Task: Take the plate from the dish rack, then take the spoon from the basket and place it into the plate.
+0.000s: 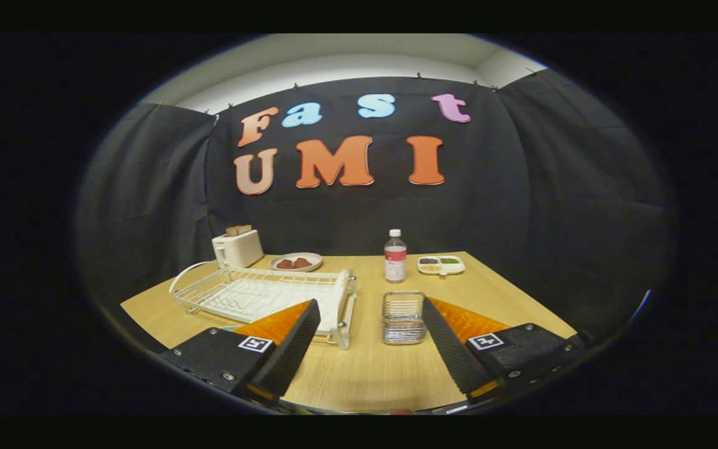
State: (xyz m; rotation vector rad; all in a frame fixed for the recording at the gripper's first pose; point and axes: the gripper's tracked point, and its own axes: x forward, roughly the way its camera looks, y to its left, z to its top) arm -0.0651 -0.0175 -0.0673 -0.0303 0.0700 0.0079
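The claw (368, 337) is spread wide and holds nothing. Its two fingers (287, 349) are black with a bumpy grip face, and each has an orange ridged back. Each finger base carries a small white square sticker with a black pattern on it. Bare tabletop (365, 368), pale wood with a fine grain, lies between the fingers.

Just ahead of the claw, close to the right finger, stands the basket (404, 317). It is small, square and made of shiny wire. I cannot tell if a spoon is inside it.

By the left finger and partly behind it sits the dish rack (259, 293), a white wire frame on a white tray. I cannot make out a plate in it.

Beyond the basket stands a clear bottle (395, 255) with a white cap and a red and white label, too small to read. Right of it lies a white tray of food (440, 264). Beyond the rack sit a round plate with brown food (296, 262) and a cream toaster (238, 248) with toast sticking up.
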